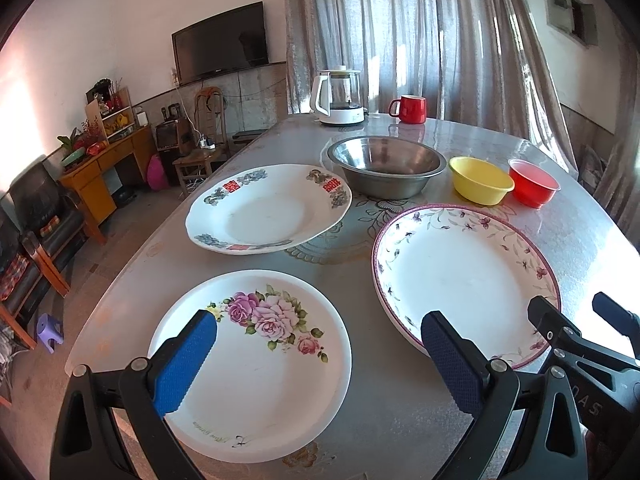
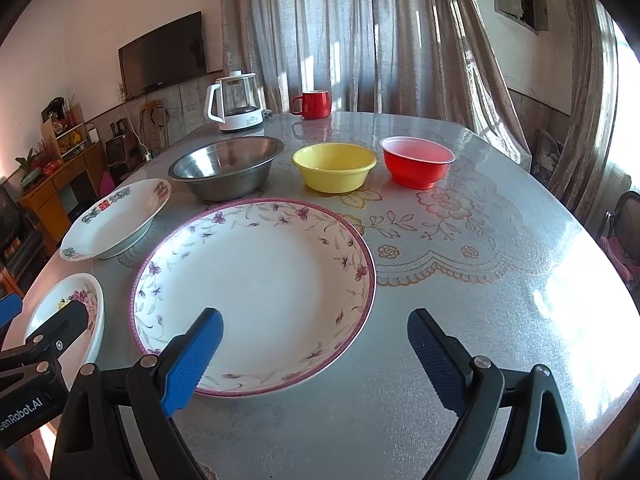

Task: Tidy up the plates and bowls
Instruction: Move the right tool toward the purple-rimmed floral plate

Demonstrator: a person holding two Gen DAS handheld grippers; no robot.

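Three plates lie on the table: a rose plate [image 1: 256, 364] nearest, a plate with red characters [image 1: 268, 210] behind it, and a large purple-rimmed floral plate [image 1: 464, 276] [image 2: 256, 292] to the right. Behind them stand a steel bowl [image 1: 386, 166] [image 2: 226, 168], a yellow bowl [image 1: 480, 180] [image 2: 334, 166] and a red bowl [image 1: 532, 182] [image 2: 418, 160]. My left gripper [image 1: 320, 356] is open and empty above the rose plate's near side. My right gripper [image 2: 316, 354] is open and empty over the near right edge of the purple-rimmed plate.
A white kettle [image 1: 340, 96] [image 2: 236, 100] and a red mug [image 1: 410, 109] [image 2: 314, 104] stand at the table's far edge by the curtain. The table [image 2: 480, 280] has a patterned cover. Chairs, a wooden cabinet and a TV are to the left.
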